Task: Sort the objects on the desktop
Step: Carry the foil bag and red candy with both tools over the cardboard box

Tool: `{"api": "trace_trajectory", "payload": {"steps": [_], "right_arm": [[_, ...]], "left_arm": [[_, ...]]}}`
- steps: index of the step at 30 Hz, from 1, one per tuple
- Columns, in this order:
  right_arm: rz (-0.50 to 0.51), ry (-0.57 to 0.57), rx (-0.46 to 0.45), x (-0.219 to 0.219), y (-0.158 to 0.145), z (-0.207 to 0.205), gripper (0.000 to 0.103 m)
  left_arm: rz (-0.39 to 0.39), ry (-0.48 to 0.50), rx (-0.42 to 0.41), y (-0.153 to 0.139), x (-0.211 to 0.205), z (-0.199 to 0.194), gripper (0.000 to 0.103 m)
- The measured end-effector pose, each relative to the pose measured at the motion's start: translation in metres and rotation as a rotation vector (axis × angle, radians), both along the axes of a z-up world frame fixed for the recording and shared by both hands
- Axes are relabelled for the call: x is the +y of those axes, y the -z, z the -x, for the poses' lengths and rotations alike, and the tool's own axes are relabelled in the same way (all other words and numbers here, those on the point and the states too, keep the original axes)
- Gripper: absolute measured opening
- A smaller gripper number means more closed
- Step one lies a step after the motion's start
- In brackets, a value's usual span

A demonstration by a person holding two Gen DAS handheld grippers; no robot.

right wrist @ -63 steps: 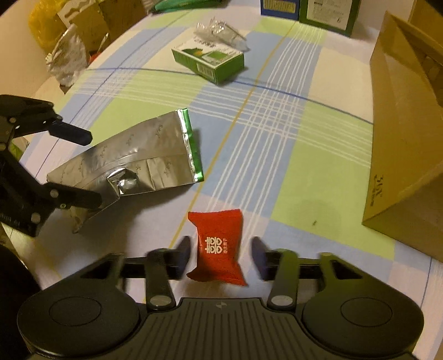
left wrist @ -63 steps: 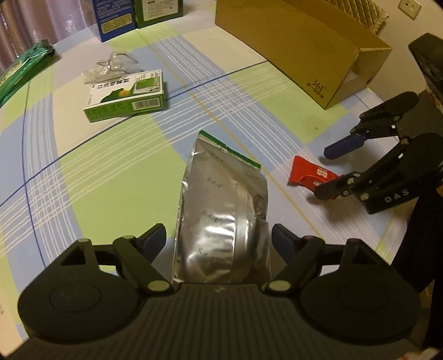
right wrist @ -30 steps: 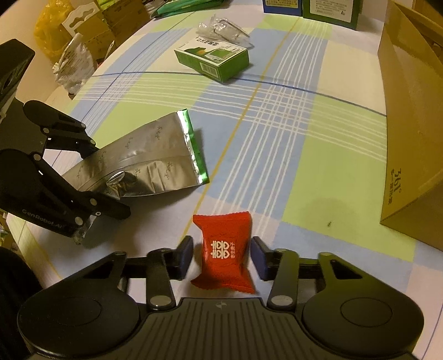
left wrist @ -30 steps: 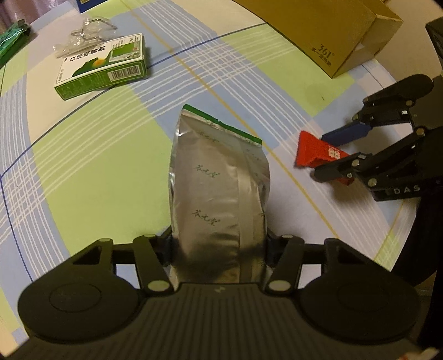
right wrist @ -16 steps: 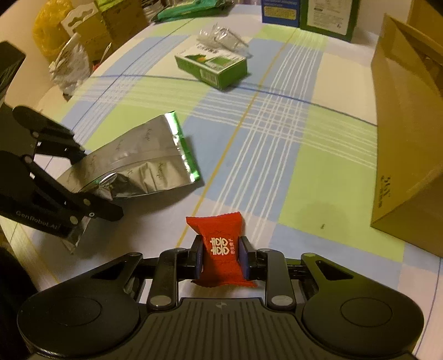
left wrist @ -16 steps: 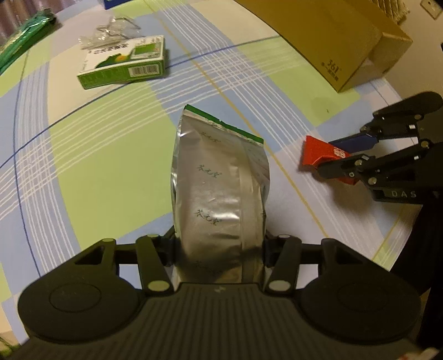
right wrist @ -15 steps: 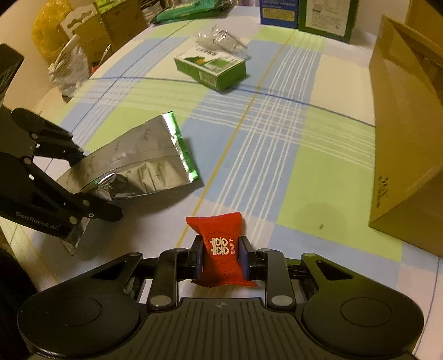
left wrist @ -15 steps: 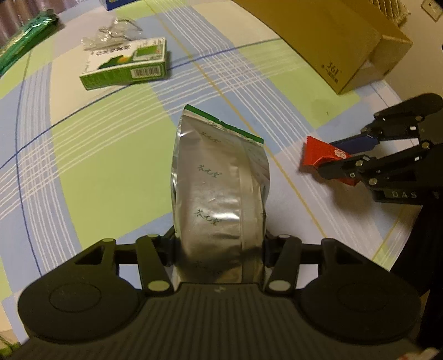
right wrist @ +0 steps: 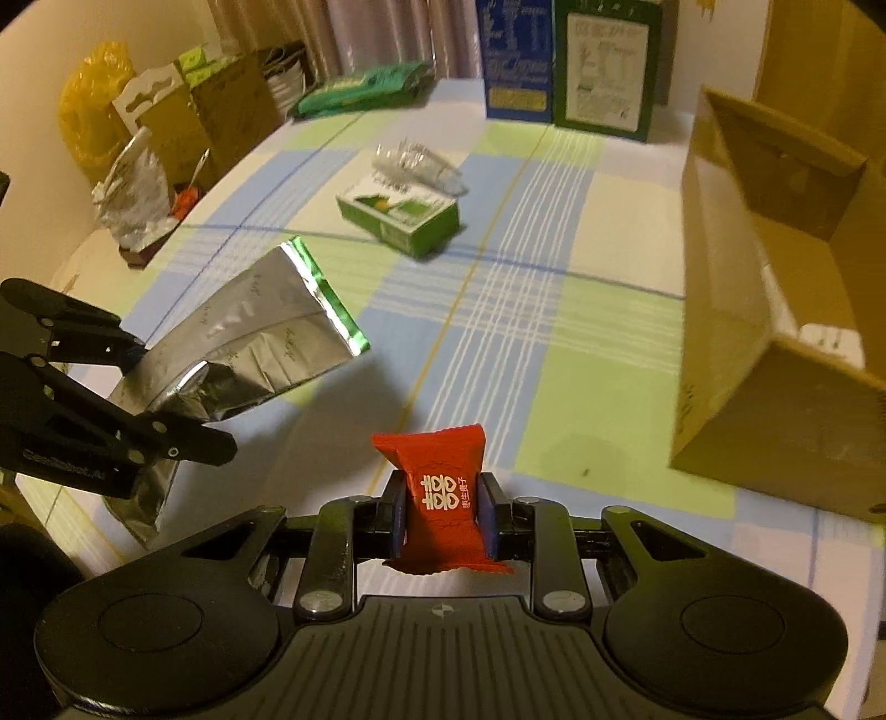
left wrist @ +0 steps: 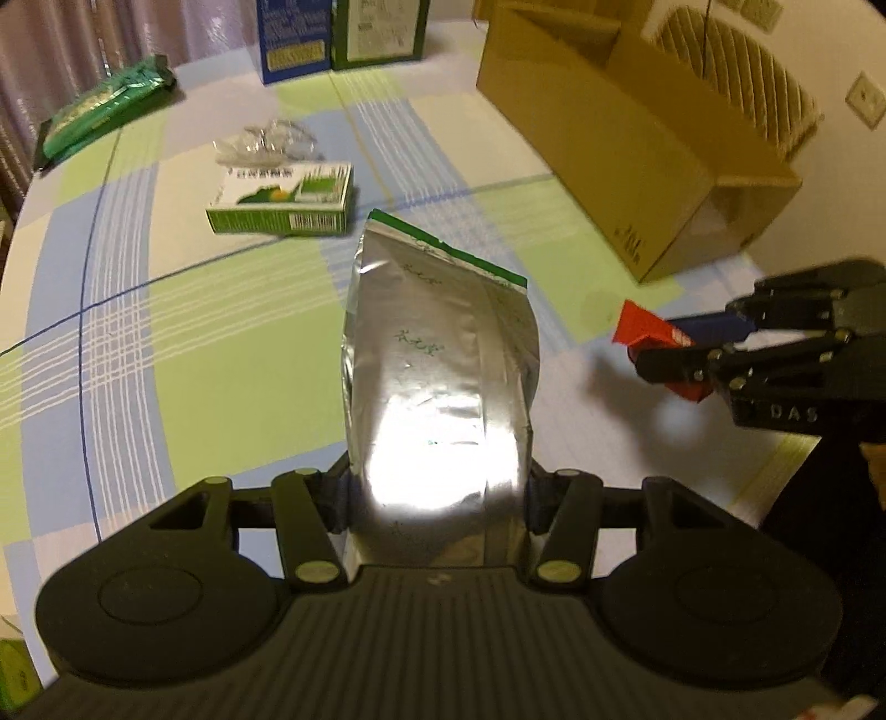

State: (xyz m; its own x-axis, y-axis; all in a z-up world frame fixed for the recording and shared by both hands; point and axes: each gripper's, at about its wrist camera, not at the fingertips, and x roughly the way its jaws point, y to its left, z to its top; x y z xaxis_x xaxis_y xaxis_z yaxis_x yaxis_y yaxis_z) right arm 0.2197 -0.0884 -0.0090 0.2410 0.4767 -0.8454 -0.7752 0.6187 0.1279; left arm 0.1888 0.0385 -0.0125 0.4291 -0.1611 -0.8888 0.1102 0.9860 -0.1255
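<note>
A silver foil pouch (left wrist: 437,387) with a green sealed edge tilts above the counter (left wrist: 166,343), clamped at its base. A small red packet (right wrist: 440,498), white characters facing up, is pinched just beside it.

One silver foil pouch (left wrist: 437,376), one red candy packet (right wrist: 440,493), one green carton (left wrist: 279,205), one cardboard box (left wrist: 626,138), two upright boxes (right wrist: 565,66), one clear wrapper (right wrist: 415,160), one green packet (right wrist: 360,88).

A yellow bag (right wrist: 94,105) & brown cartons (right wrist: 221,111) are seen beyond the counter's (right wrist: 609,310) left edge; curtain (left wrist: 55,44) behind.
</note>
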Motion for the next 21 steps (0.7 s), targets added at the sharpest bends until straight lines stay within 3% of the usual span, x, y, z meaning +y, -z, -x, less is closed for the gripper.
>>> {"api": "trace_trajectory", "payload": {"steps": [6, 21], "right_arm": [[-0.030, 0.027, -0.023, -0.019, -0.020, -0.001, 0.023], [-0.096, 0.090, -0.082, -0.062, -0.059, -0.008, 0.023]], "left_arm": [[0.029, -0.038, -0.038, -0.023, -0.016, 0.005, 0.049], [0.019, -0.027, -0.091, -0.052, -0.071, 0.002, 0.049]]}}
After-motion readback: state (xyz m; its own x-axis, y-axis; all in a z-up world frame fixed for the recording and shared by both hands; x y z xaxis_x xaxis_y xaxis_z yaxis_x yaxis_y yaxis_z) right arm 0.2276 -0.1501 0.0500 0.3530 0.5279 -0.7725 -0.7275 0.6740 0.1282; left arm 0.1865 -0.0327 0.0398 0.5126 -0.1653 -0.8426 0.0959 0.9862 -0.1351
